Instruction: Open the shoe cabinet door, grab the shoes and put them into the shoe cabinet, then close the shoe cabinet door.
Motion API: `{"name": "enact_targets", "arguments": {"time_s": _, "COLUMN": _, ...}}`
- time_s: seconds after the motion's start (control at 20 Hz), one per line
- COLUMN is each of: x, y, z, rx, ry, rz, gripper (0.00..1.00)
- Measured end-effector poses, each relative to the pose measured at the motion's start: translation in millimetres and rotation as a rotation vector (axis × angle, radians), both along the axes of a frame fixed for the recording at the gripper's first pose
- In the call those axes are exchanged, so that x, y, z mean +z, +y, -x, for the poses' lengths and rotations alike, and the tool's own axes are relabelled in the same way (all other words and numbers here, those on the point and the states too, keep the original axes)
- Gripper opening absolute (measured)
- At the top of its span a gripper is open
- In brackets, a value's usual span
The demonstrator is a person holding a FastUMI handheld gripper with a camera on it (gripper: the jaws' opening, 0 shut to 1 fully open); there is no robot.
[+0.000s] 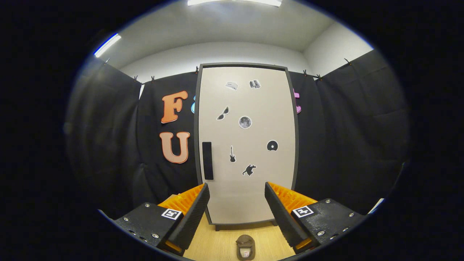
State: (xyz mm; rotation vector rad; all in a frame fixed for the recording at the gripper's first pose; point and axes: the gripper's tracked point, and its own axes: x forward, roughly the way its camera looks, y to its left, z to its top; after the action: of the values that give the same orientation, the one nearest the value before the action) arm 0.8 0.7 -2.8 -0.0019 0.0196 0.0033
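A tall shoe cabinet (pixel 246 145) stands straight ahead against the booth wall, its pale door shut inside a dark frame. A dark vertical handle (pixel 207 160) sits low on the door's left side, and small stickers dot the door. One brownish shoe (pixel 245 247) lies on the wooden floor between my fingers, near me and in front of the cabinet. My gripper (pixel 237 197) is open, its fingers spread wide with nothing between them, some way back from the door.
Black cloth walls close in the booth on the left and right of the cabinet. A light wooden floor (pixel 217 243) runs from the cabinet's foot toward me. White wall and ceiling lights show above the cloth.
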Motion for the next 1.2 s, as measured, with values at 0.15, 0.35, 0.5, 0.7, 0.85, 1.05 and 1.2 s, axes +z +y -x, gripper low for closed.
{"name": "enact_targets", "arguments": {"time_s": 0.15, "x": -0.2, "y": -0.5, "z": -0.1, "rx": -0.005, "ry": 0.006, "rz": -0.009, "gripper": 0.96}}
{"name": "enact_targets", "arguments": {"time_s": 0.35, "x": -1.5, "y": -0.7, "z": -1.8, "rx": -0.011, "ry": 0.016, "rz": -0.002, "gripper": 0.96}}
{"name": "enact_targets", "arguments": {"time_s": 0.5, "x": -1.6, "y": 0.4, "z": -1.5, "rx": -0.006, "ry": 0.023, "rz": -0.006, "gripper": 0.96}}
{"name": "enact_targets", "arguments": {"time_s": 0.7, "x": -3.1, "y": 1.5, "z": -2.8, "rx": 0.000, "ry": 0.032, "rz": -0.010, "gripper": 0.96}}
{"name": "enact_targets", "arguments": {"time_s": 0.85, "x": -5.0, "y": 4.7, "z": -4.9, "rx": 0.021, "ry": 0.039, "rz": -0.012, "gripper": 0.96}}
{"name": "enact_targets", "arguments": {"time_s": 1.05, "x": -3.7, "y": 10.8, "z": -4.2, "rx": 0.073, "ry": 0.039, "rz": -0.006, "gripper": 0.96}}
{"name": "enact_targets", "arguments": {"time_s": 1.2, "x": -5.6, "y": 19.0, "z": -16.1, "rx": 0.095, "ry": 0.043, "rz": -0.003, "gripper": 0.96}}
